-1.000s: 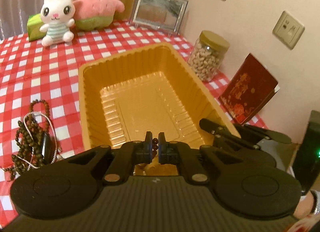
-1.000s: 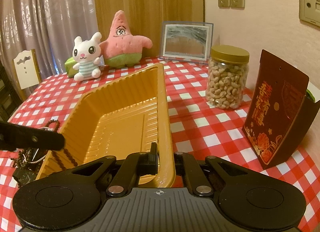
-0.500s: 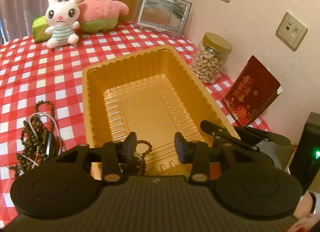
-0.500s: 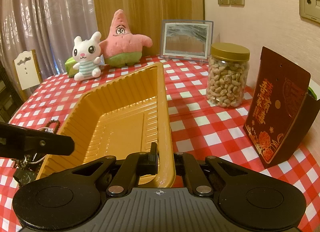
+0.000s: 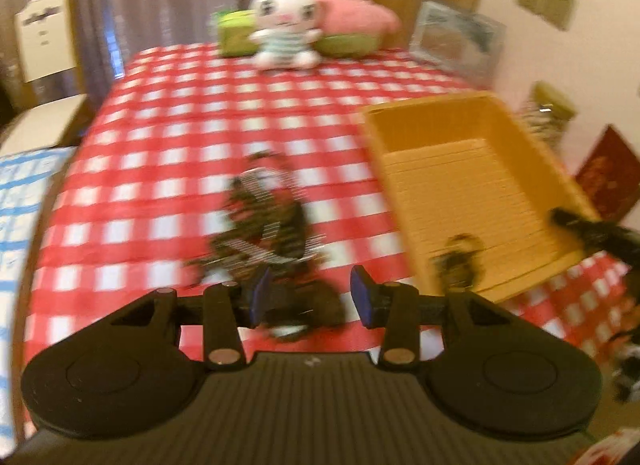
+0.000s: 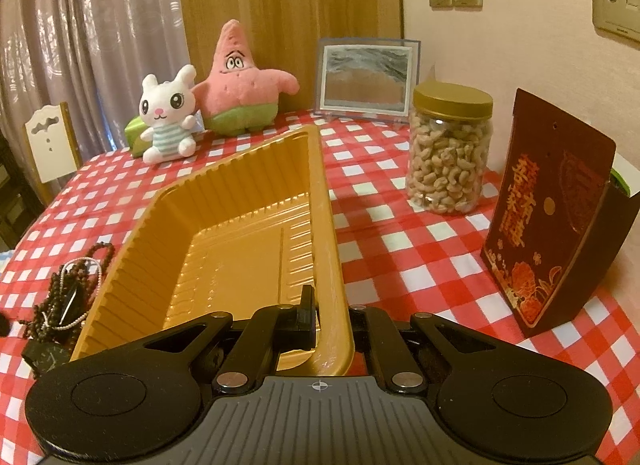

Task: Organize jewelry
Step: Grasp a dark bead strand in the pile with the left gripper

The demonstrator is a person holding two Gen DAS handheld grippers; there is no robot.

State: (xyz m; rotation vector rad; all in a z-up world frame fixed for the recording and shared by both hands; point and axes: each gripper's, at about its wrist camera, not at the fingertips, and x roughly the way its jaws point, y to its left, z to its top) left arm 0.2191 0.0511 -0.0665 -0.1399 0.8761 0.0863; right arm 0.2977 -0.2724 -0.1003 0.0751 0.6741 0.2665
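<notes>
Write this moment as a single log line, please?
left gripper: open, empty, over bead pile | right gripper: shut on tray rim | one bracelet in tray

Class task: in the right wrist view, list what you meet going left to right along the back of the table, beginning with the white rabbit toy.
White rabbit toy → pink starfish plush → picture frame → jar of nuts → dark red box.

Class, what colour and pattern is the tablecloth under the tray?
Red and white checks; the tablecloth shows sharpest in the right wrist view.
</notes>
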